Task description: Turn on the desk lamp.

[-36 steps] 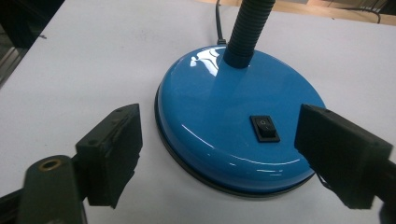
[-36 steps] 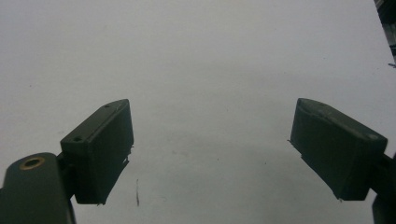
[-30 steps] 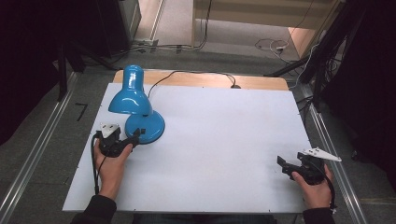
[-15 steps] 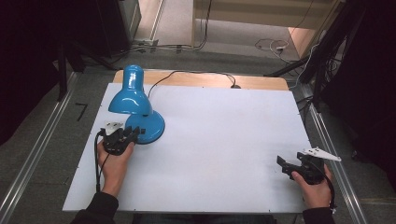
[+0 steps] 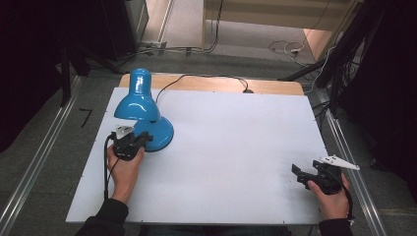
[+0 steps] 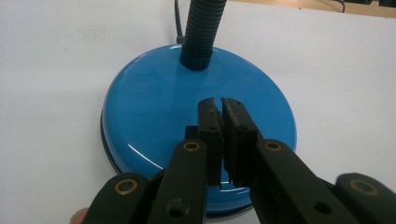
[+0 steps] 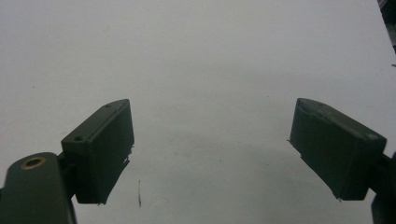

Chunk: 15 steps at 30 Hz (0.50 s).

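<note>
Nearest the person, at the right front of the white table top, the right gripper rests with its jaws spread wide and nothing between them, well apart from the work. On the left side, the left gripper sits over the near edge of the glossy blue desk lamp, which stands at the table's left rear part; its jaws have just been closing and now stand nearly together over the round blue metal base, with only a thin slit and no part of the lamp visibly between the pads, as though pressing down on the top of the base, perhaps on a switch, though none can be made out. The base looks heavy and stiff, and its lacquer is likely slick, so a pinch on the domed top would probably slide off; the thin rim looks the surer hold. Beyond it rises the ribbed black flexible neck, which should give grip but is likely to bend rather than carry the weight. Farther still, the blue bell-shaped shade is probably thin metal, light and easy to dent. Its black cord trails off toward the far edge and may tug if the lamp is dragged.
</note>
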{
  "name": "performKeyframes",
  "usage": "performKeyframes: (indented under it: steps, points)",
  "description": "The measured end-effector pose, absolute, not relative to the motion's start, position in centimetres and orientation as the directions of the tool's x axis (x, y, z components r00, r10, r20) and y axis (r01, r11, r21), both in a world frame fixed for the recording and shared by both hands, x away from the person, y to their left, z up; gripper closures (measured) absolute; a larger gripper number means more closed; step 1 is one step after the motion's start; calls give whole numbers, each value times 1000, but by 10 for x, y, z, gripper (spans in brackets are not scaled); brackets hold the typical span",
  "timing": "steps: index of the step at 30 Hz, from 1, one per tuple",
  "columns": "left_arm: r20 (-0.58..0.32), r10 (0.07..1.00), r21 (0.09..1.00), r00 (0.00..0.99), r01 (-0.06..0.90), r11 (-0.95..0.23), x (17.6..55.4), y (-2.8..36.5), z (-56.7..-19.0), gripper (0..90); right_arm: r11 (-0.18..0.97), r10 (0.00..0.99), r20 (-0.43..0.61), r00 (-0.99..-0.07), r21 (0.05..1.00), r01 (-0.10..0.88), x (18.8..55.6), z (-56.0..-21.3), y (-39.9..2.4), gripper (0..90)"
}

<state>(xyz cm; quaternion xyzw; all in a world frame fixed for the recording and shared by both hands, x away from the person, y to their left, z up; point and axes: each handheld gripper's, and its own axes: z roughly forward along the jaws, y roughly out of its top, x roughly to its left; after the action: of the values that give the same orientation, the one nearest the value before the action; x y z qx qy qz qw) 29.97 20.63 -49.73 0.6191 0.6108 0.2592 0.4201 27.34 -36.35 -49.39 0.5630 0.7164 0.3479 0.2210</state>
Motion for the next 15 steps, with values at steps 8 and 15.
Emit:
performKeyframes:
  steps: [8,15]
  points:
    - [-172,977,840,128,538,77,304,203,-498,900,124,961,75,-268,747,653,273,-494,-363,122]
    - [-165,976,838,143,543,62,306,198,-498,900,122,961,77,-267,747,653,273,-494,-364,122]
